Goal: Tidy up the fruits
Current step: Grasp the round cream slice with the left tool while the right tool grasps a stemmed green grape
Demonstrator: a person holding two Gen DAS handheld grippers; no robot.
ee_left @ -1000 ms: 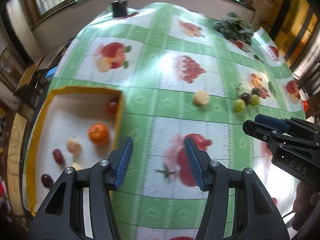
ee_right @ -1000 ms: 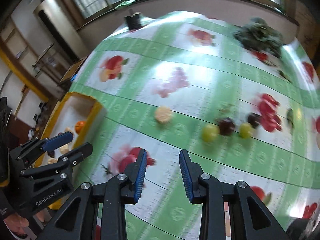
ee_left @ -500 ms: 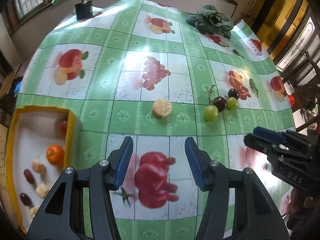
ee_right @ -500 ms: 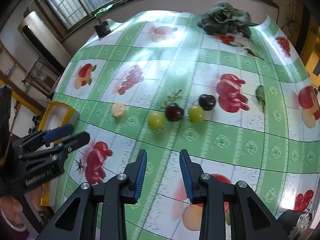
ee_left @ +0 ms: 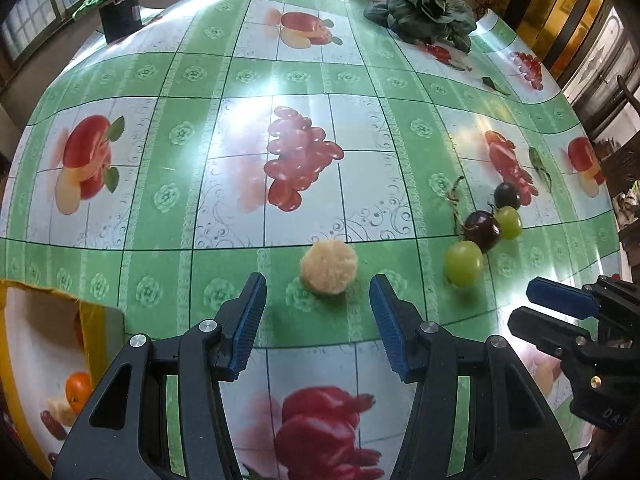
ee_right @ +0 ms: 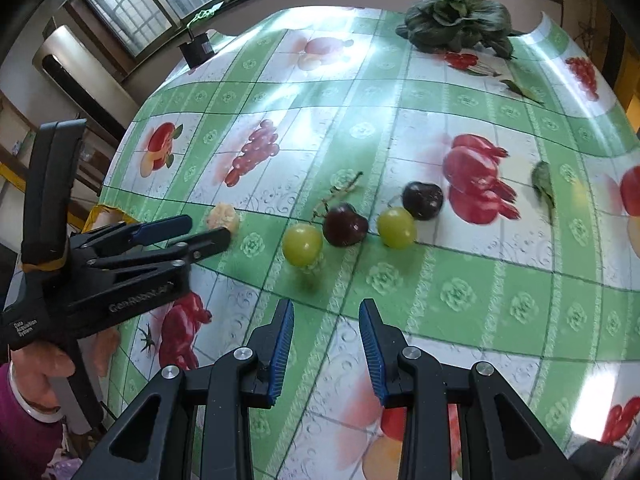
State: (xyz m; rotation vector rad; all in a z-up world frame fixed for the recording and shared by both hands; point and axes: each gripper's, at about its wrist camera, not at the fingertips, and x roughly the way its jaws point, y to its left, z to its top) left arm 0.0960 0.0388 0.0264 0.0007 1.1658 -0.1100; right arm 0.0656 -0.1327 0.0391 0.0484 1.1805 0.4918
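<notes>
The bench (ee_left: 248,80) wears a glossy green-and-white checked oilcloth printed with fruit. At its near left corner sits a yellow-rimmed white tray (ee_left: 94,316) holding an orange fruit (ee_left: 78,390). The left gripper (ee_left: 318,312) hangs just short of a pale yellow, rough round fruit piece (ee_left: 329,266), jaws apart and empty. The right gripper (ee_right: 326,334), jaws narrowly apart and empty, hovers near a green grape (ee_right: 302,245), which touches a dark red cherry (ee_right: 345,225).

Two steep wrist views, shared tablecloth (ee_left: 304,80)
</notes>
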